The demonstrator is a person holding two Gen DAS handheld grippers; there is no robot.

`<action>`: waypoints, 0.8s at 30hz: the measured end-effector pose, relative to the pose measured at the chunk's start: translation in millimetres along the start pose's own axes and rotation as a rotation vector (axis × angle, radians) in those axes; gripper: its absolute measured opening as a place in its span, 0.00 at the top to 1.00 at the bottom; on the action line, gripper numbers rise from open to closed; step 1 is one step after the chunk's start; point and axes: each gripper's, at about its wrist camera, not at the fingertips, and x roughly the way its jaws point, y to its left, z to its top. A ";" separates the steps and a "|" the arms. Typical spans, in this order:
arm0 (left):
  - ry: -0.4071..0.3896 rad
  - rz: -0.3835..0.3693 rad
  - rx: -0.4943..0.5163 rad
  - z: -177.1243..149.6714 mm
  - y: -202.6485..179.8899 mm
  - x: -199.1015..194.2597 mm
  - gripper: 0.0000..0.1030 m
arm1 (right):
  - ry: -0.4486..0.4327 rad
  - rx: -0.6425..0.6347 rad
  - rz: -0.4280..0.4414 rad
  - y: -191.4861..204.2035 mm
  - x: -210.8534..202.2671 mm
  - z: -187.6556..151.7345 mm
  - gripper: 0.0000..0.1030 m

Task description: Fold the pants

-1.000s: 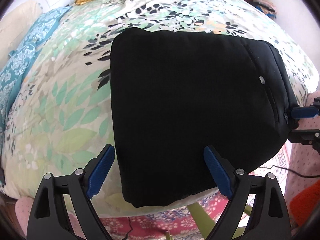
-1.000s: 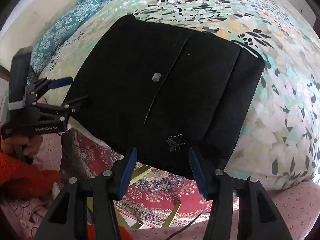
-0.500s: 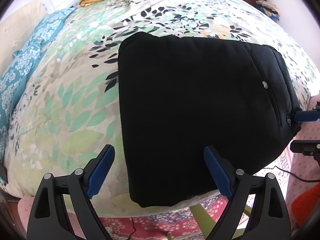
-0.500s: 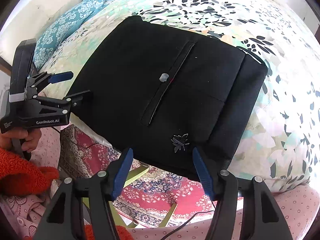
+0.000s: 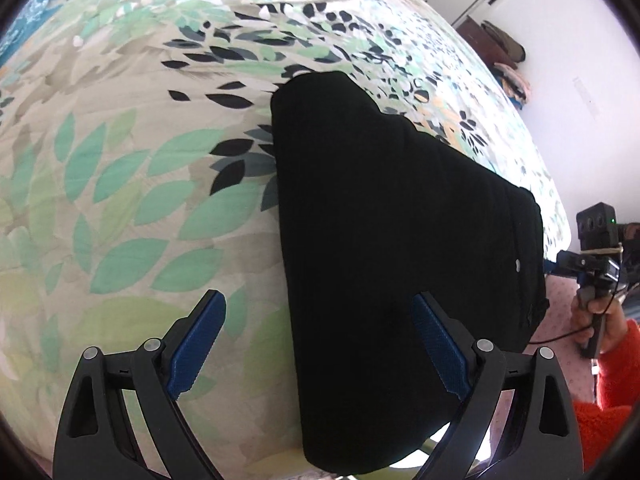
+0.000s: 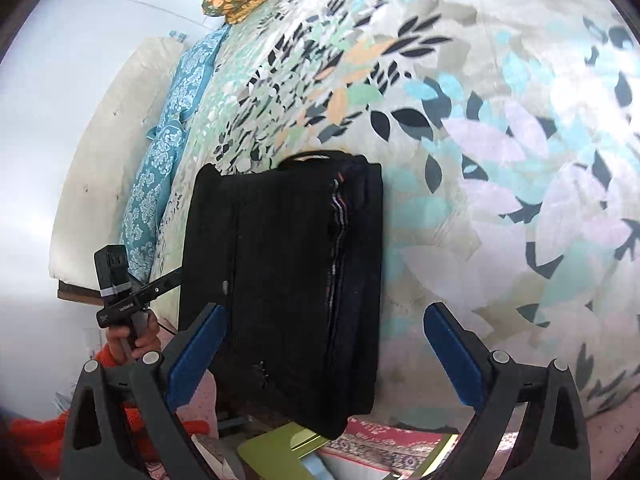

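Folded pants [image 5: 400, 240] — bedspread [image 5: 120, 160] beneath

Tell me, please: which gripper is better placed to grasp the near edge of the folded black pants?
Probably the left. The left gripper is open and straddles the near left edge of the black pants. The right gripper, jaws just opened and empty, straddles their right edge, which looks like thick stacked layers.
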 end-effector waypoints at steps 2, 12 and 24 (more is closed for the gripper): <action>0.015 -0.005 0.010 1.0 -5.1 9.7 0.08 | 0.012 -0.024 0.010 1.0 10.0 5.0 0.04; 0.076 -0.104 -0.034 8.1 -21.3 34.5 0.15 | 0.037 -0.039 0.175 13.5 33.0 0.5 0.25; -0.063 -0.024 0.017 -11.2 -40.8 -24.7 0.81 | -0.026 -0.152 0.205 45.9 25.8 -5.4 0.62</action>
